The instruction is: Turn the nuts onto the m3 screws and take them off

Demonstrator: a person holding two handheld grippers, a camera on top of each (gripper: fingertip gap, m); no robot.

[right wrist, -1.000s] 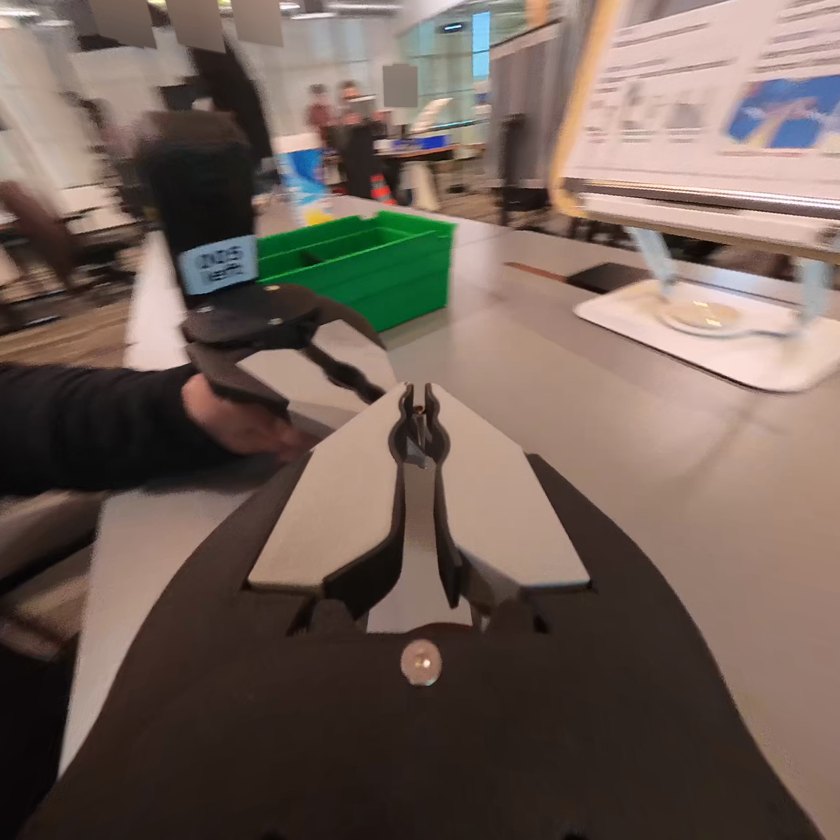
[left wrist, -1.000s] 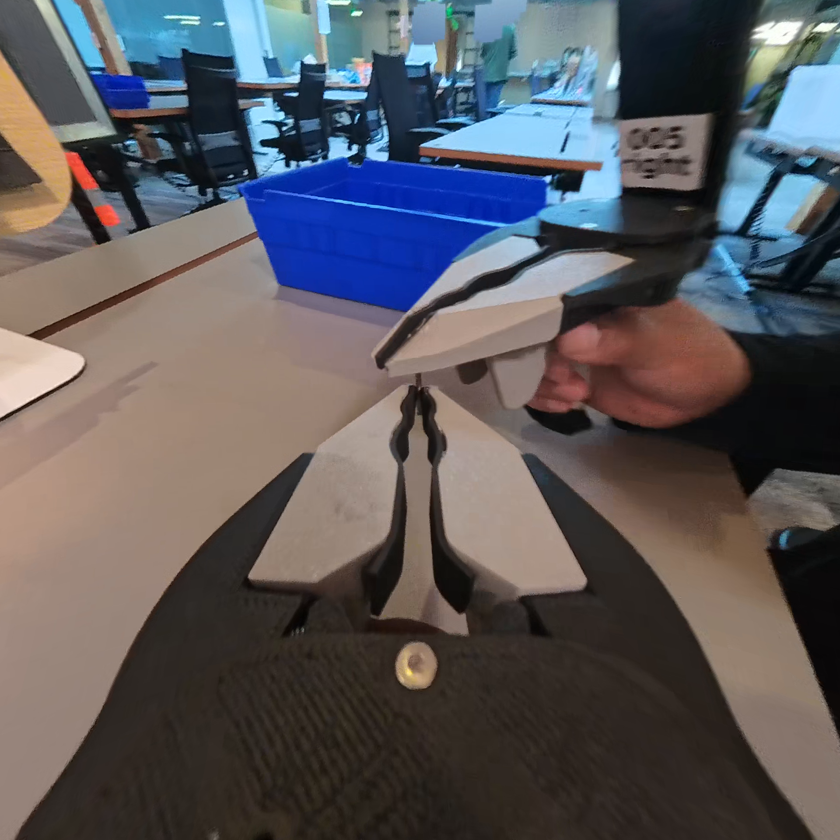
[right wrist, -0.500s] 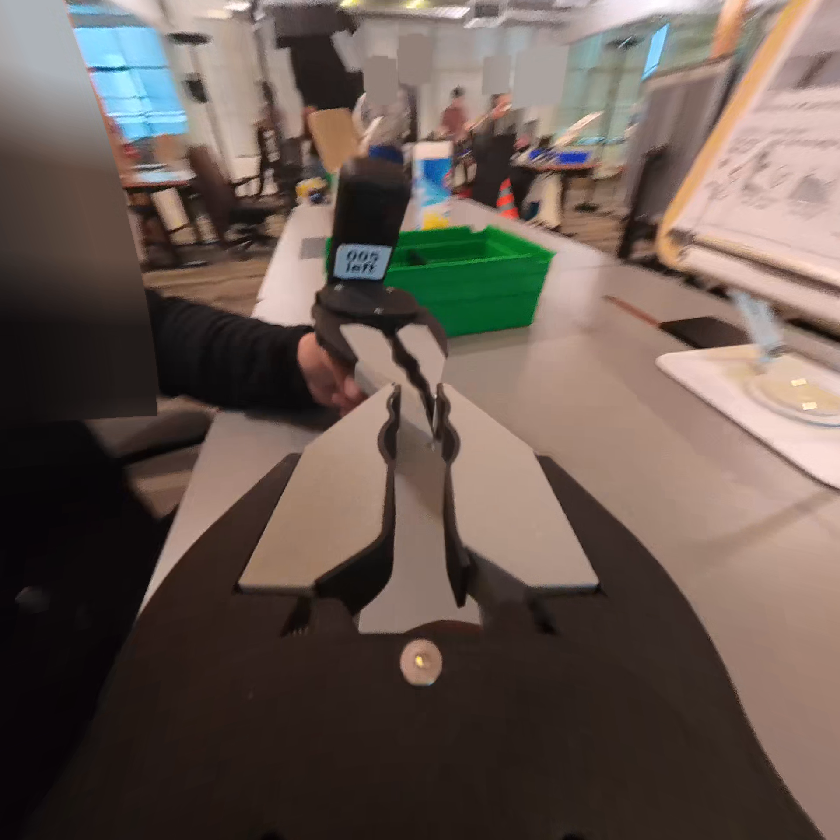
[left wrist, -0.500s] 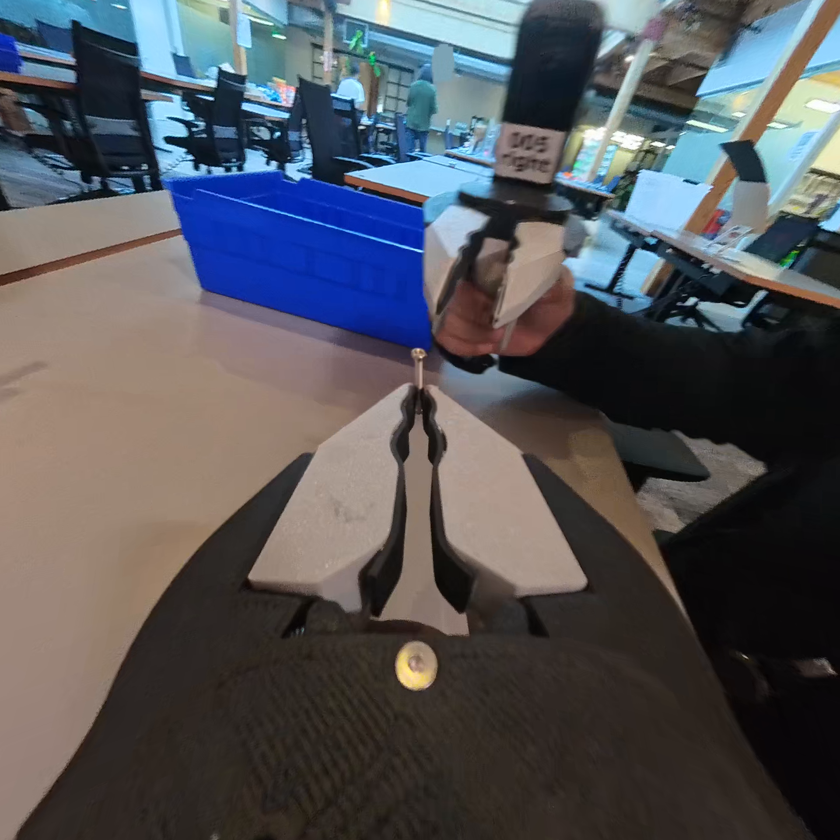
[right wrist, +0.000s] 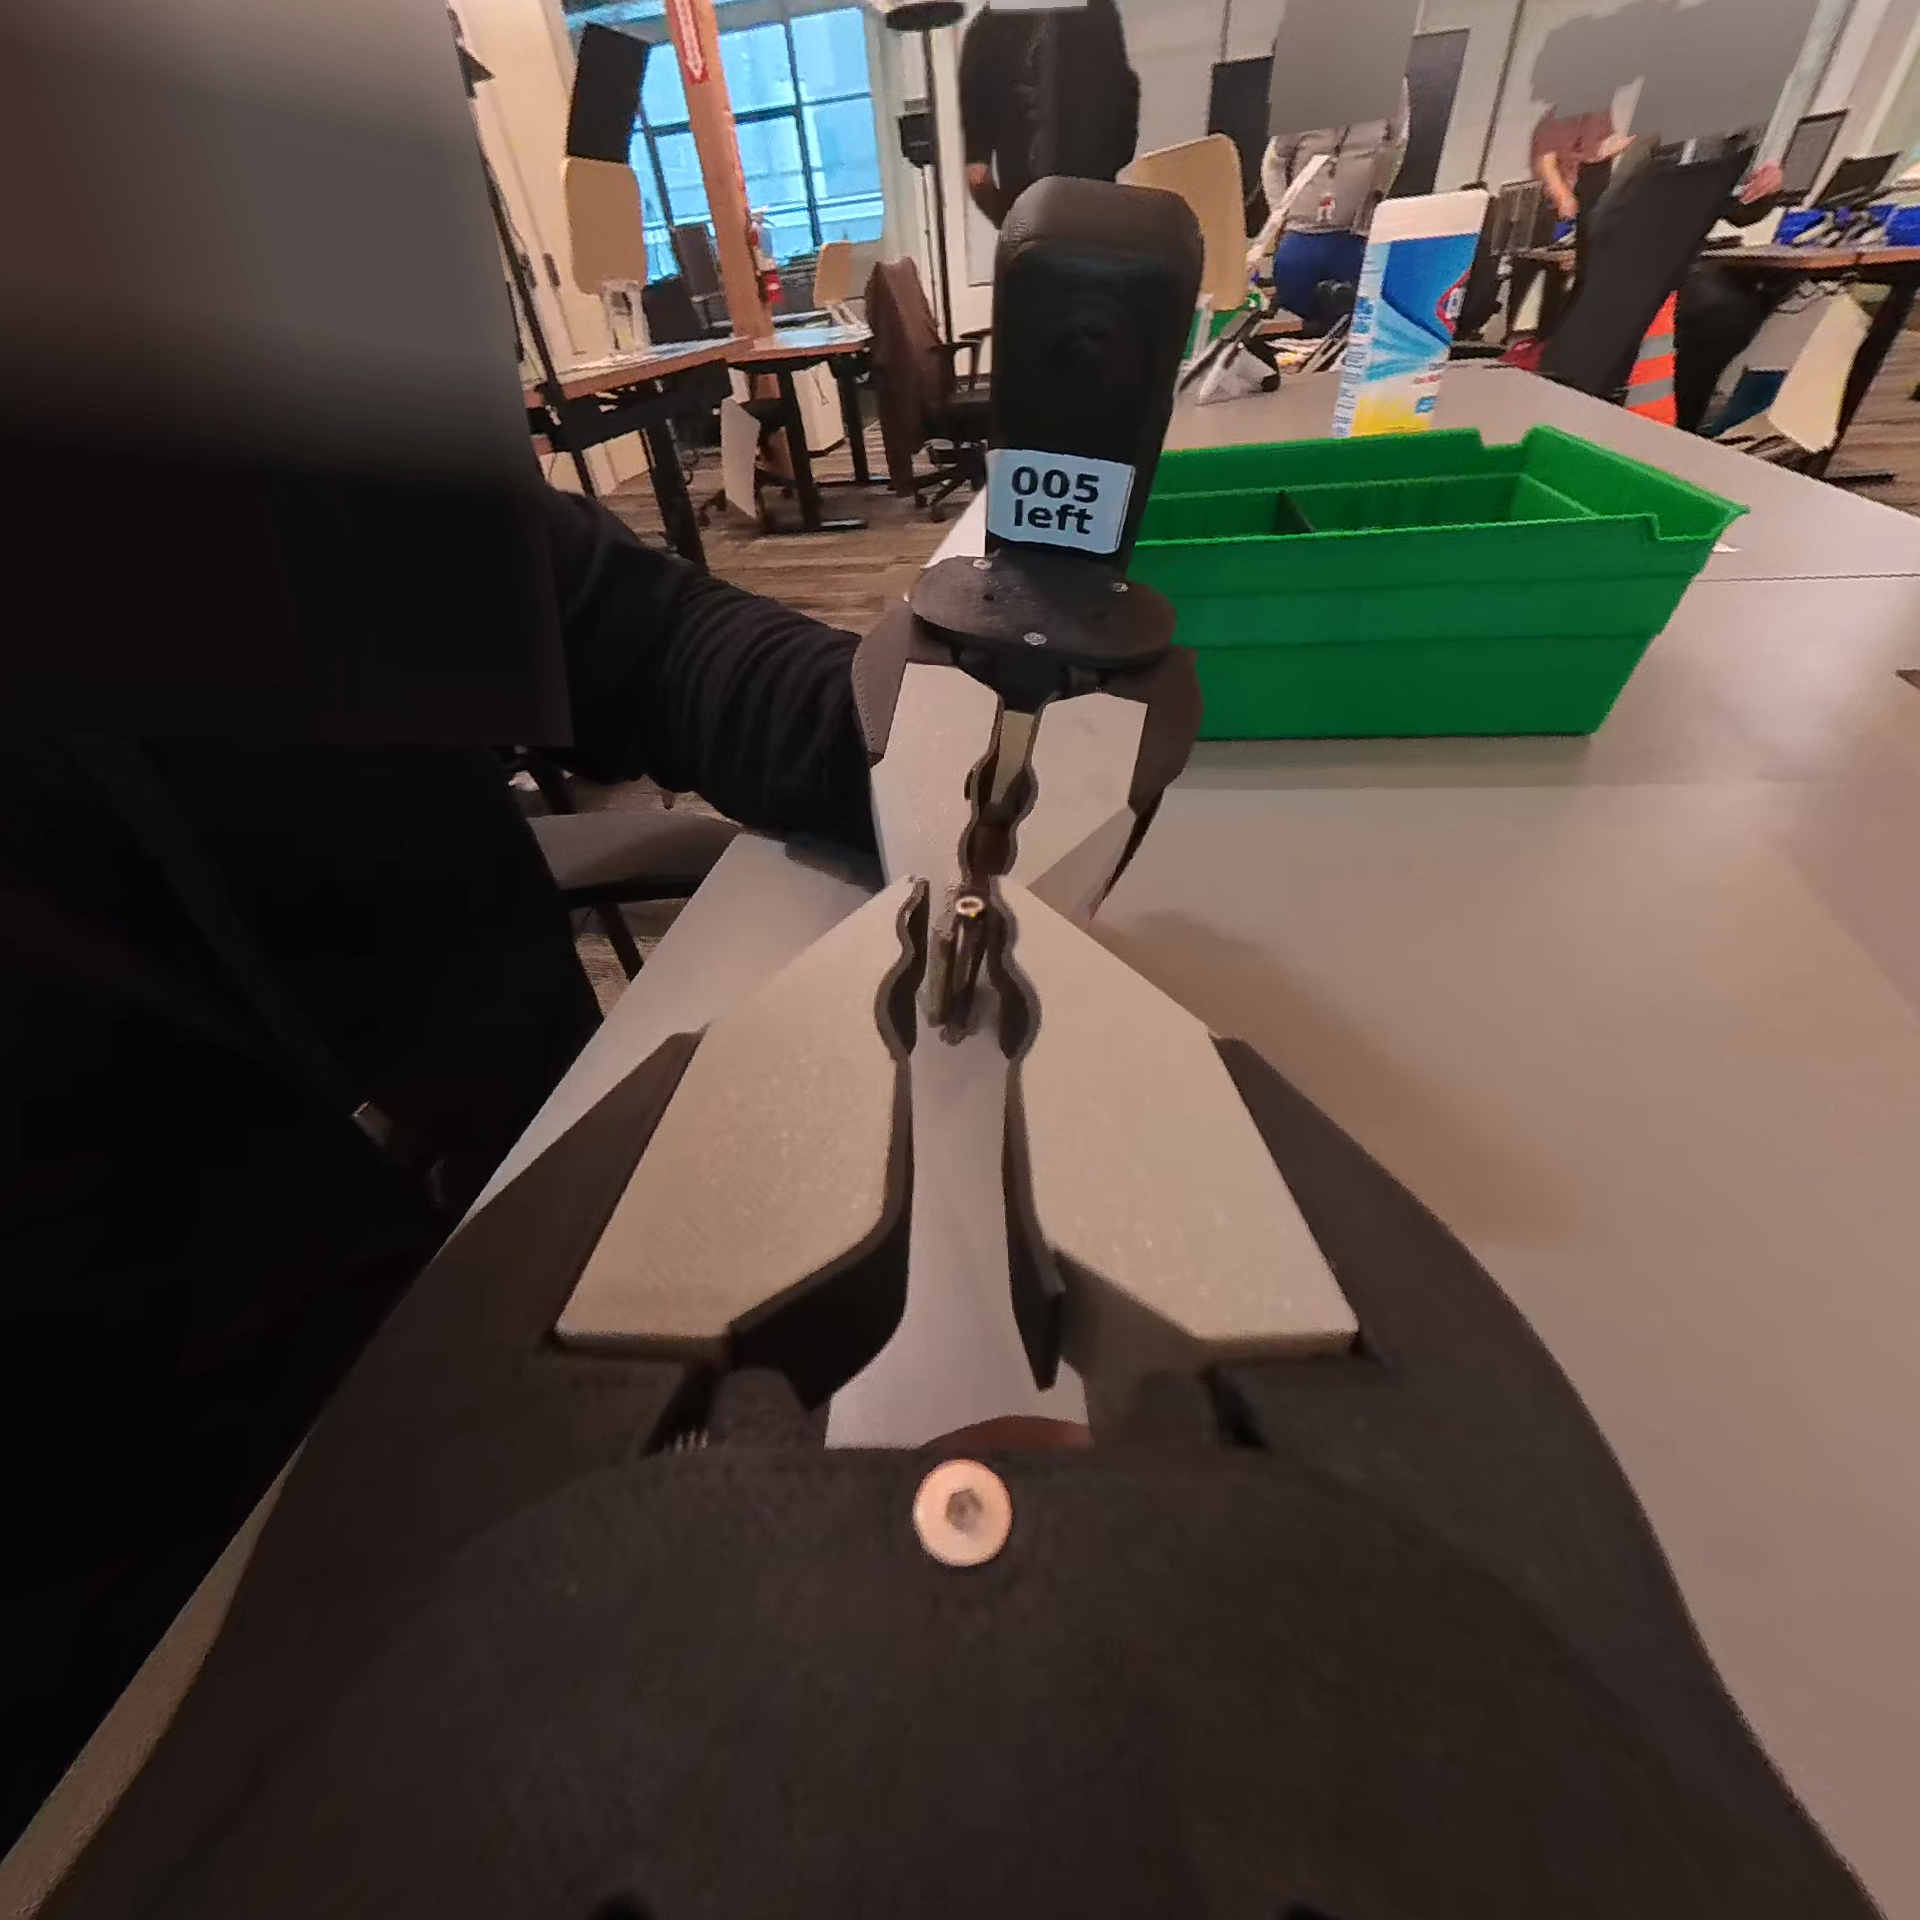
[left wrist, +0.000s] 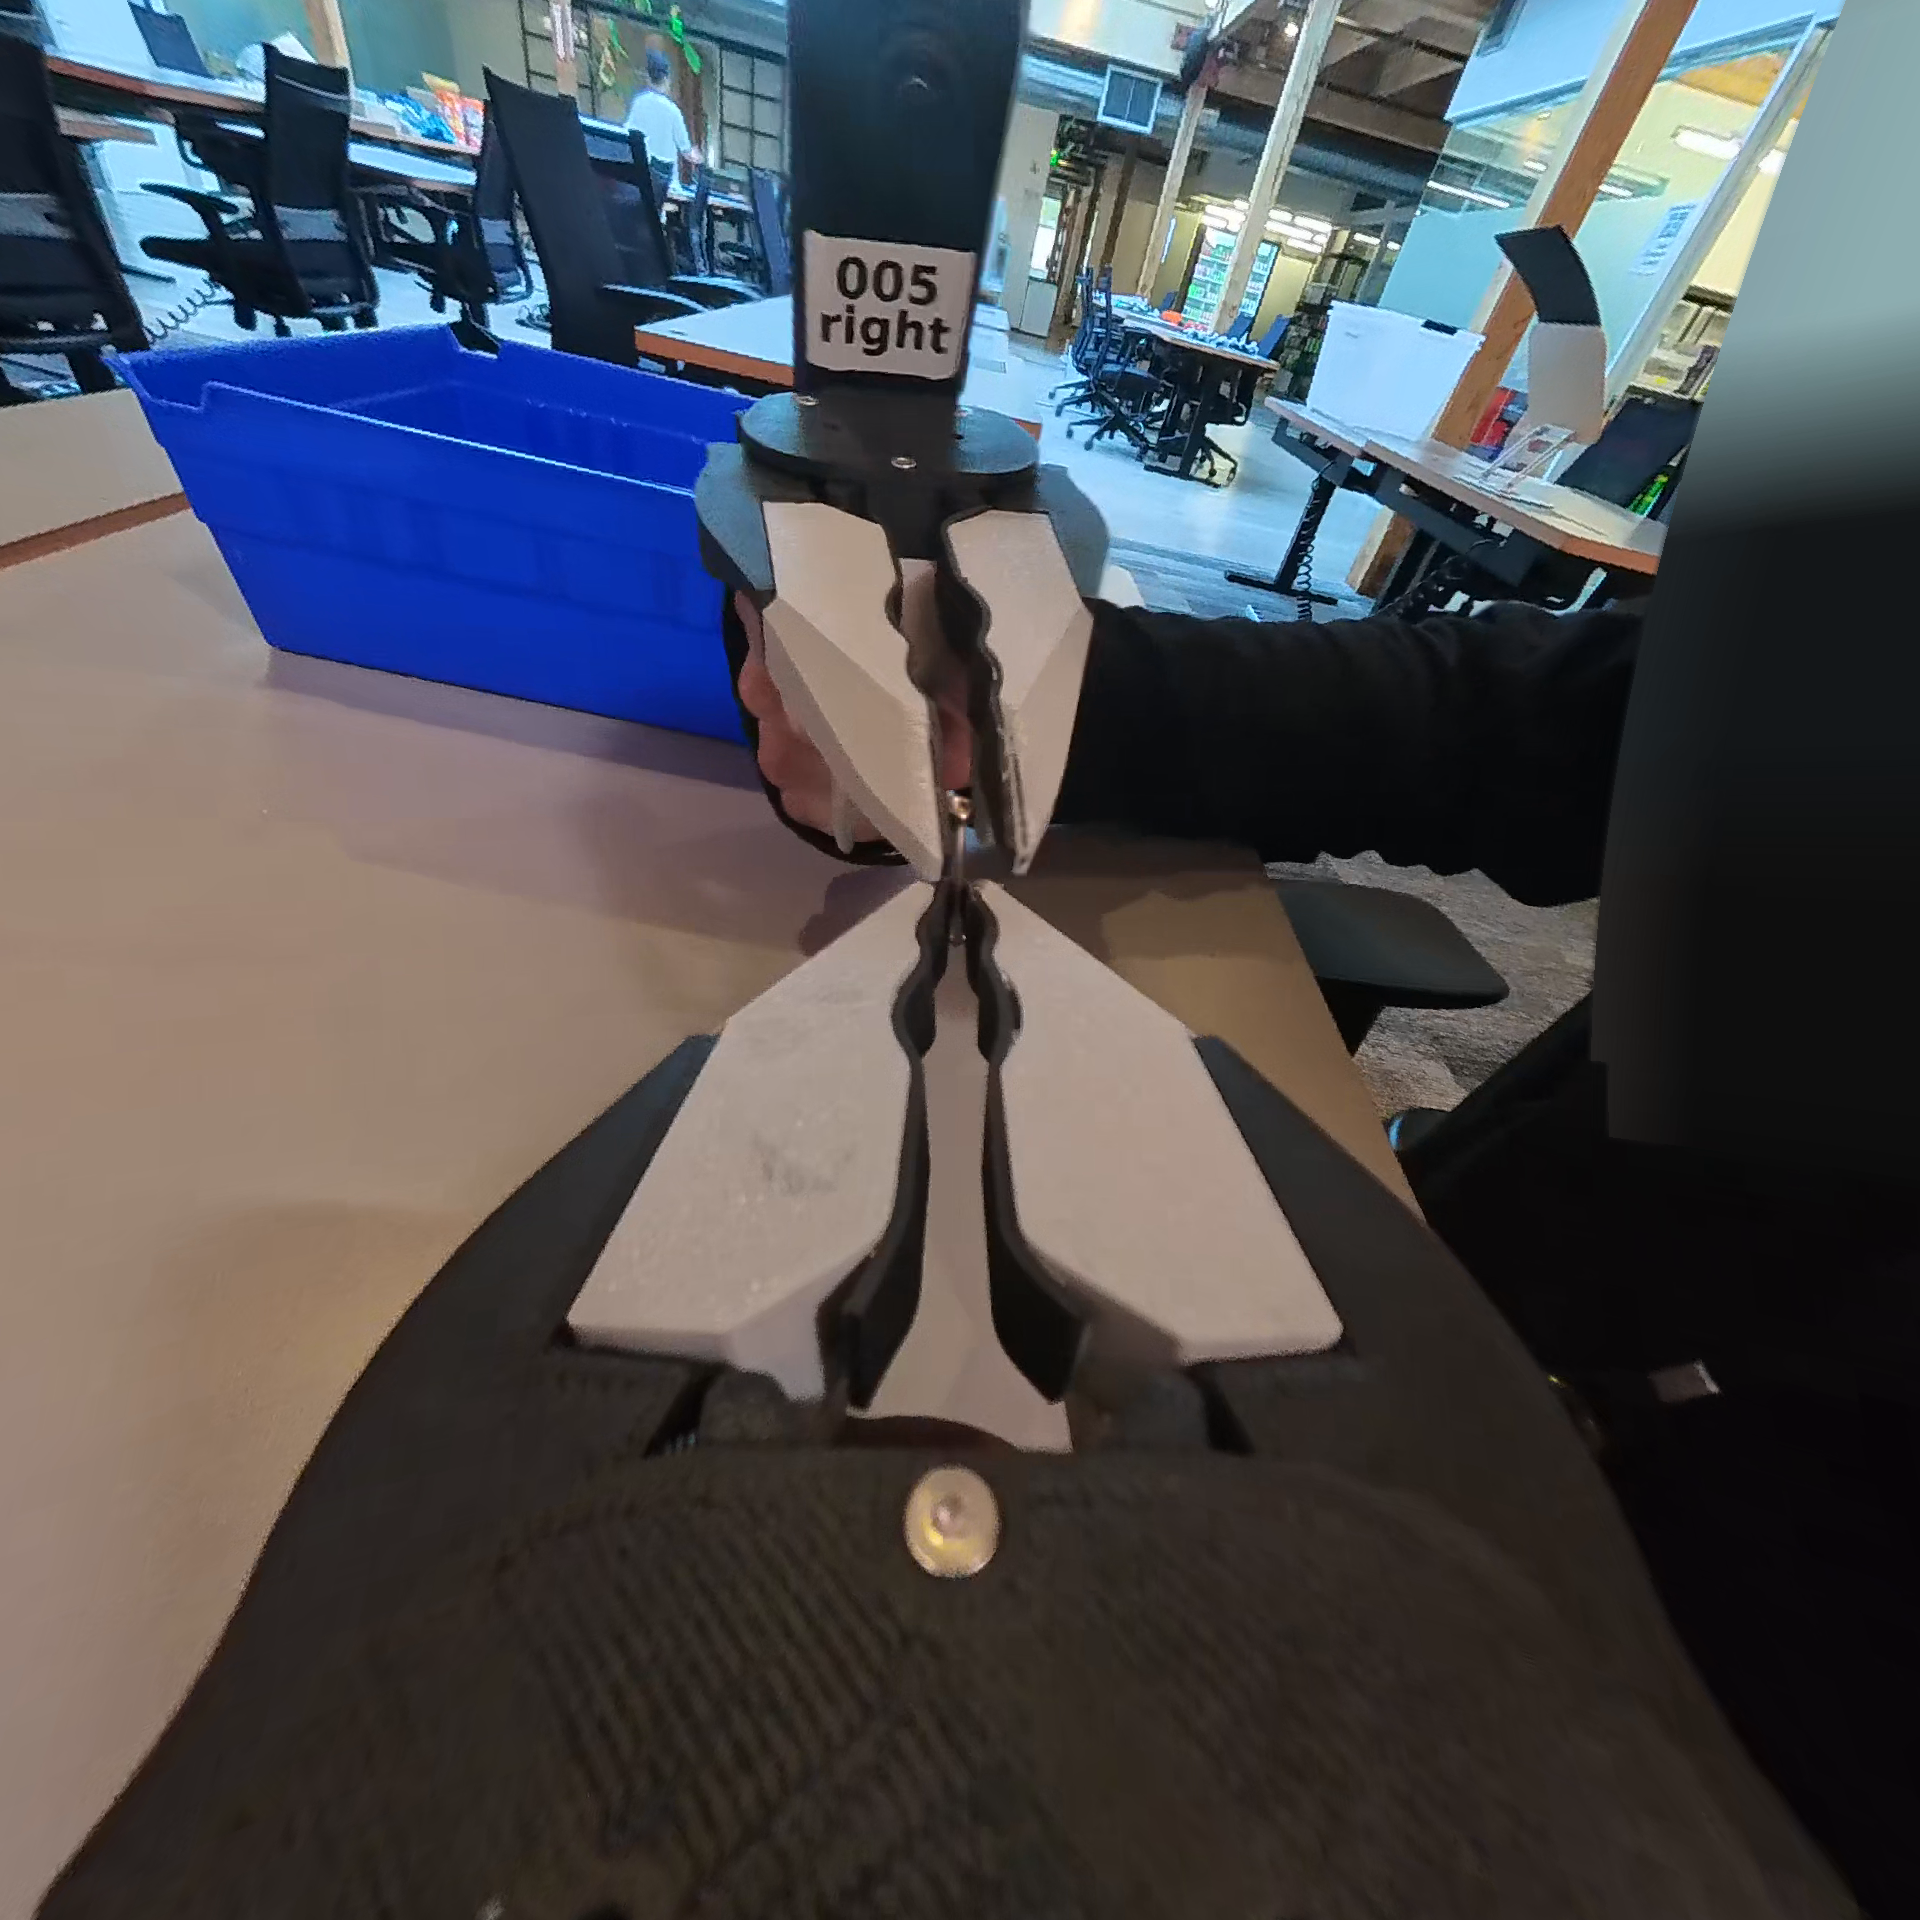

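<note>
My left gripper (left wrist: 951, 920) is shut on a thin m3 screw (left wrist: 956, 836) that sticks forward out of its tips. My right gripper (left wrist: 971, 862) faces it tip to tip, with the screw's far end between its jaws. In the right wrist view my right gripper (right wrist: 958, 909) stands narrowly open around the screw (right wrist: 954, 977), which lies close to the right-hand finger. A small metal ring (right wrist: 971, 906) shows at the tips; I cannot tell if it is the nut or the head. The left gripper (right wrist: 987, 868) points at me from just beyond.
A blue bin (left wrist: 436, 540) stands behind on the grey table (left wrist: 364, 935). A green divided bin (right wrist: 1403, 623) and a white-blue canister (right wrist: 1403, 312) stand on the other side. The table's edge runs close by the dark sleeves (left wrist: 1351, 748). Office chairs and desks lie beyond. Only a small space, under 4 cm, lies between the two pairs of fingers.
The right gripper let go of the screw, opened, swung round to face the left gripper head-on, and its jaws have narrowed around the screw end. The left gripper kept hold of the screw.
</note>
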